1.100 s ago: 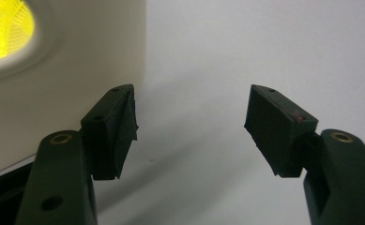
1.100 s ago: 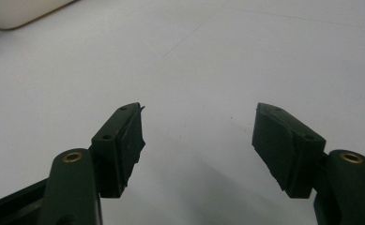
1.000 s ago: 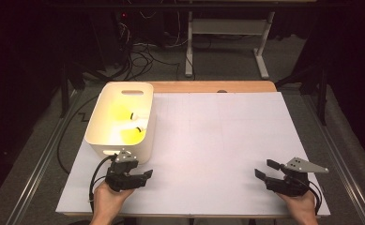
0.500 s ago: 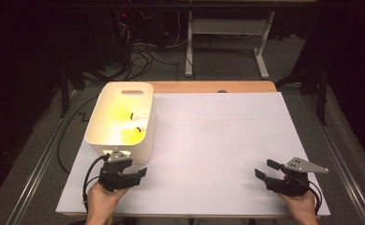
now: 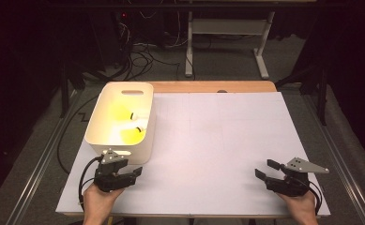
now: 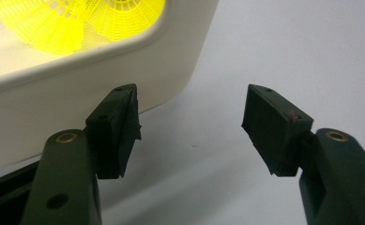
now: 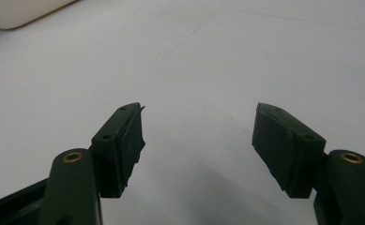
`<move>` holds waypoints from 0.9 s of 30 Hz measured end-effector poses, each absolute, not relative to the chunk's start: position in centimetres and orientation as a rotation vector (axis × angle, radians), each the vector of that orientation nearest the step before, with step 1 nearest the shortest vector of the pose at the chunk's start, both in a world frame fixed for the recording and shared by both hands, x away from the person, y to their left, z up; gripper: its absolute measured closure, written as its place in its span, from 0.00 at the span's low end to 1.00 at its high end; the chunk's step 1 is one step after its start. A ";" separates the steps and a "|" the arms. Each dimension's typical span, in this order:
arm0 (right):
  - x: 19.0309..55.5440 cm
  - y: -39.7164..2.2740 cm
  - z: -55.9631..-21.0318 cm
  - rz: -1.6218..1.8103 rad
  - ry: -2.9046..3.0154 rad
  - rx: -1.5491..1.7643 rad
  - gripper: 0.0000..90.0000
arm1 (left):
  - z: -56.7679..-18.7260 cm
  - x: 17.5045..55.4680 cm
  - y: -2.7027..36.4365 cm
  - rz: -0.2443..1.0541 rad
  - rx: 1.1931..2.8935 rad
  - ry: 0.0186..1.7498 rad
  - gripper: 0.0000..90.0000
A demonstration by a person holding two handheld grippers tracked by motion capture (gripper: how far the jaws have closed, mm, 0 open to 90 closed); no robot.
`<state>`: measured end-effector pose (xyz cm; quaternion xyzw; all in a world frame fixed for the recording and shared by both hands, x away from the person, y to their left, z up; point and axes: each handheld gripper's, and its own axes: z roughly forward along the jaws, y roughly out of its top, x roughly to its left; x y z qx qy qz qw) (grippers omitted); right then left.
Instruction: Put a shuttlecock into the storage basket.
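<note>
2 open grippers rest near a cream tub of yellow shuttlecocks.

A smooth white sheet (image 5: 217, 150) covers the flat table, a strip of wood showing along its far edge. On the sheet's left side stands the rounded, matte cream plastic tub (image 5: 104, 130), with a slot handle in its far wall; inside it lie 2 yellow shuttlecocks (image 5: 134, 136), their skirts a fine plastic mesh. The left gripper (image 5: 134, 172) sits just before the tub's near wall, its blocky black jaws spread apart with nothing between them. The right gripper (image 5: 263, 169) is well apart from the tub, across the sheet, jaws likewise spread and empty.
</note>
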<state>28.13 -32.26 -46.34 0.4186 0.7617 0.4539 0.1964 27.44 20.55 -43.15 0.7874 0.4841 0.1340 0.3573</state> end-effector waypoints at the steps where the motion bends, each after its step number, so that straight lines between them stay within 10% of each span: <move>1: 28.1 -32.3 -46.3 1.271 2.133 1.172 0.38 | -43.2 27.4 20.7 0.348 2.029 1.251 0.42; 27: 28.2 -32.2 -46.4 1.272 2.132 1.170 0.38 | -44.9 26.6 22.9 0.435 1.934 1.274 0.44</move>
